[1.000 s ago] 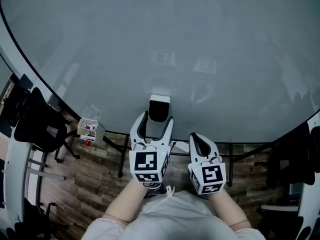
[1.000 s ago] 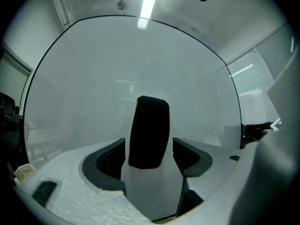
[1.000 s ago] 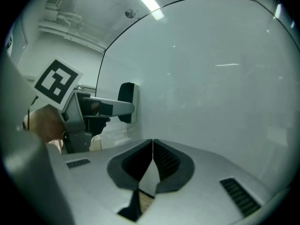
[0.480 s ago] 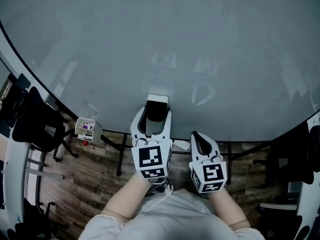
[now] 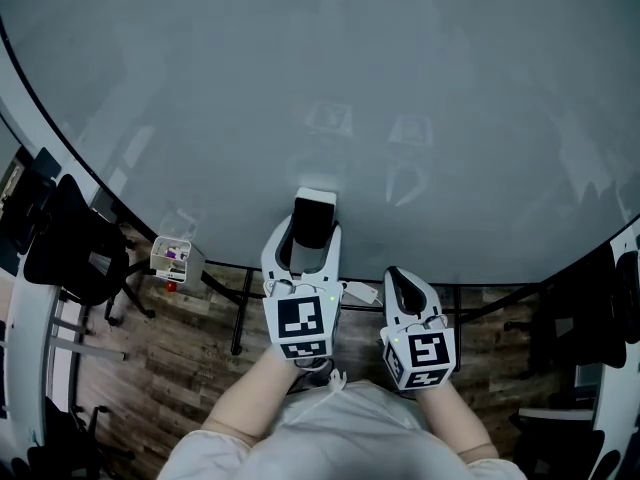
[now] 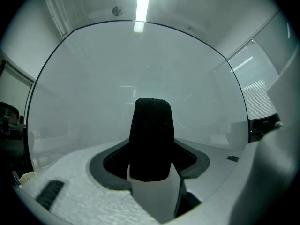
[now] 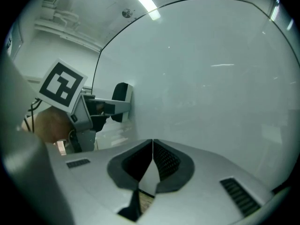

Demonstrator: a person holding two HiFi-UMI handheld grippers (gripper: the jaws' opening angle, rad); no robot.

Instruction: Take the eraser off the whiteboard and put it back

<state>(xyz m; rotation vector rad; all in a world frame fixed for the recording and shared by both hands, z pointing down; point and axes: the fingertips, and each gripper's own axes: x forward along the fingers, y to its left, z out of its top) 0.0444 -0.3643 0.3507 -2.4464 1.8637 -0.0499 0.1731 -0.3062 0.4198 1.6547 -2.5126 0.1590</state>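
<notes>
Facing grey whiteboard [image 5: 400, 88], upright; eraser [image 5: 314, 216] on it, low centre. Left gripper [image 5: 310, 232] jaws just closing, pads against eraser sides. Right gripper [image 5: 400, 278] clenched, empty, alongside. Wood-plank floor [image 5: 190, 368] below; black chair [image 5: 75, 248] left.

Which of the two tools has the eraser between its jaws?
The left tool: its jaws have just been closing on the eraser, while the right tool has its jaws together with nothing between them.
</notes>
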